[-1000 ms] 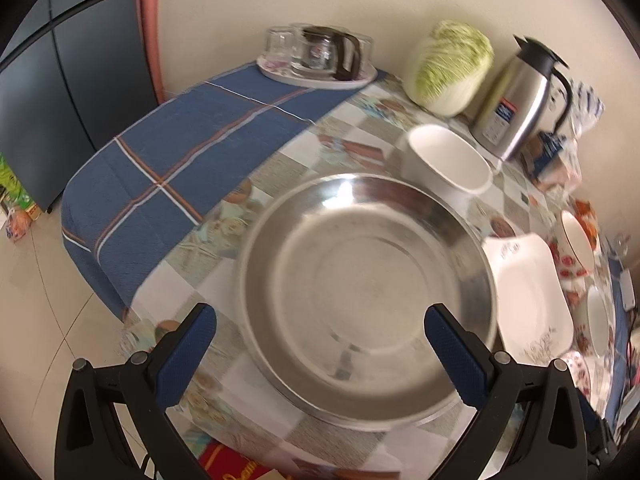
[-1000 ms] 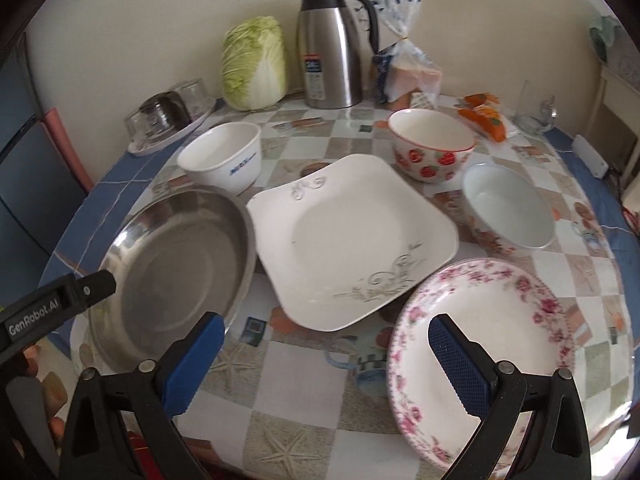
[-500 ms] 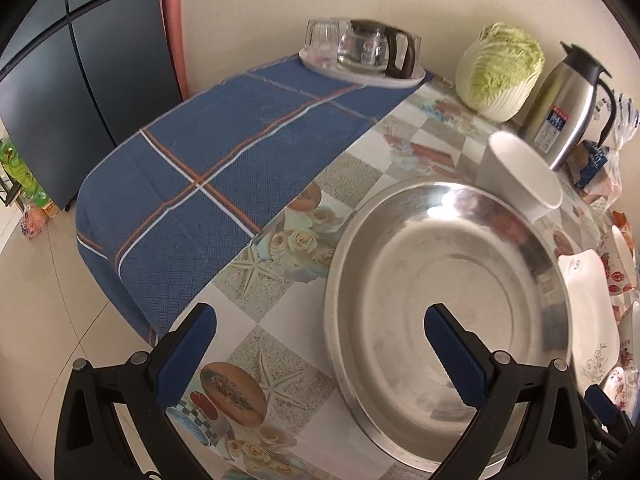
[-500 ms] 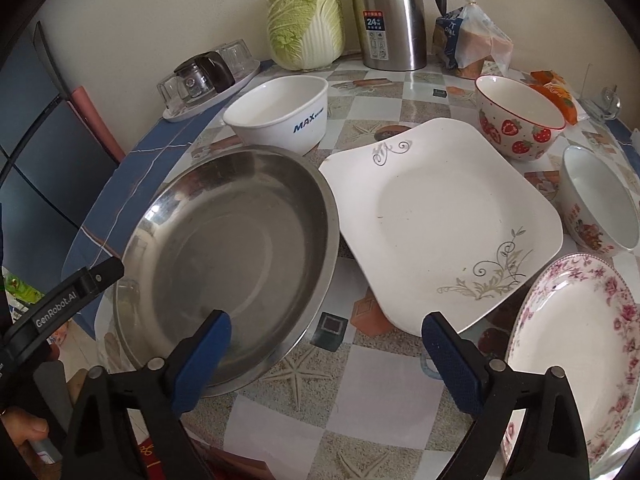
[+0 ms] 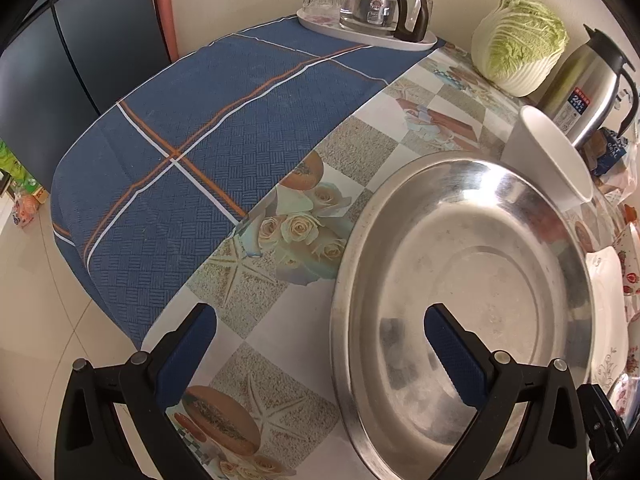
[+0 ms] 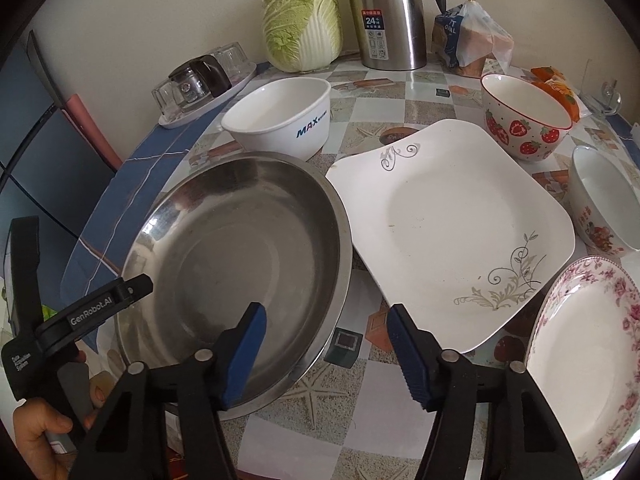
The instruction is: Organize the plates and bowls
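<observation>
A round surface [image 6: 360,116] covered in a patterned checked oilcloth is seen from two wrist cameras, both tilted steeply downward. A large stainless steel basin [image 6: 240,256] lies at the near left of the surface, at about 8 o'clock in the right wrist view.

The right tool [image 6: 324,344] is placed astride the basin's near right rim: one blue pad sits over the inside of the basin, the other outside it above the oilcloth. Its jaws are closing, with the rim between them but not yet pinched. This straddle is judged to be a preparation for gripping the thin rim, the only part narrow enough to be clamped.

The left tool [image 5: 320,352] is held wide apart and grips nothing. Its right pad hangs over the basin's interior and its left pad over the oilcloth, so the basin's left rim lies between them. A two-handed lift of the wide basin seems intended.

A white square plate [image 6: 452,236] with grey scrollwork is set just beside the basin, at 3 o'clock from it. A pink floral plate [image 6: 588,360] lies at 5 o'clock in the right wrist view. A white bowl marked MAX [image 6: 280,116] stands at 12 o'clock from the basin, almost touching it. A strawberry bowl [image 6: 524,116] and a floral bowl [image 6: 604,200] stand at 2 o'clock. Nothing is stacked yet.
</observation>
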The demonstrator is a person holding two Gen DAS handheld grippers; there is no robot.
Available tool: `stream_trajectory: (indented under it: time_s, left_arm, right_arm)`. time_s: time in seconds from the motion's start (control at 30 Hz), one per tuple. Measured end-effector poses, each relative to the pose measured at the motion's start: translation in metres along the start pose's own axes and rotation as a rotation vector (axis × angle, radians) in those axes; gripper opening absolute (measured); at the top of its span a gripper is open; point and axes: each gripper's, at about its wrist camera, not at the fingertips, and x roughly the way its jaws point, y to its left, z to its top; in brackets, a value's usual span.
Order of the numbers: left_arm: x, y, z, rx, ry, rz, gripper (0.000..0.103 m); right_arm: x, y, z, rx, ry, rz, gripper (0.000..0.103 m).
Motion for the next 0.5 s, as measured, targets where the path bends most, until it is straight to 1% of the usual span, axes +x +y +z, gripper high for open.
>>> stream_trajectory:
  time_s: [0.03,0.13,0.2,0.23,0.3,0.4,0.43,0.5]
  left_arm:
    - [0.001,-0.001,0.001,0.003,0.0,0.003,0.103]
    - [0.005,0.0,0.003,0.009,0.006,0.006,0.1]
    - [0.008,-0.001,0.005,0.01,0.022,-0.001,0.09]
    - [0.01,-0.002,0.007,0.015,0.027,0.0,0.088]
    - [0.012,-0.006,0.01,0.035,0.024,0.014,0.086]
    - [0.015,-0.009,0.016,0.044,0.026,0.011,0.083]
    - [0.016,-0.01,0.019,0.048,0.027,0.011,0.083]
    - [0.019,-0.014,0.024,0.059,0.025,0.001,0.082]
  right_arm:
    - [0.001,-0.001,0.0,0.011,0.008,0.012,0.057]
    - [0.005,-0.007,-0.001,0.046,0.014,0.023,0.055]
    - [0.008,-0.01,0.0,0.062,0.02,0.041,0.051]
    - [0.011,-0.011,0.001,0.068,0.024,0.05,0.047]
    - [0.016,-0.013,0.002,0.084,0.035,0.071,0.046]
    - [0.021,-0.016,0.005,0.109,0.044,0.102,0.044]
    - [0.023,-0.017,0.007,0.116,0.045,0.115,0.041]
    - [0.026,-0.019,0.009,0.131,0.044,0.137,0.04]
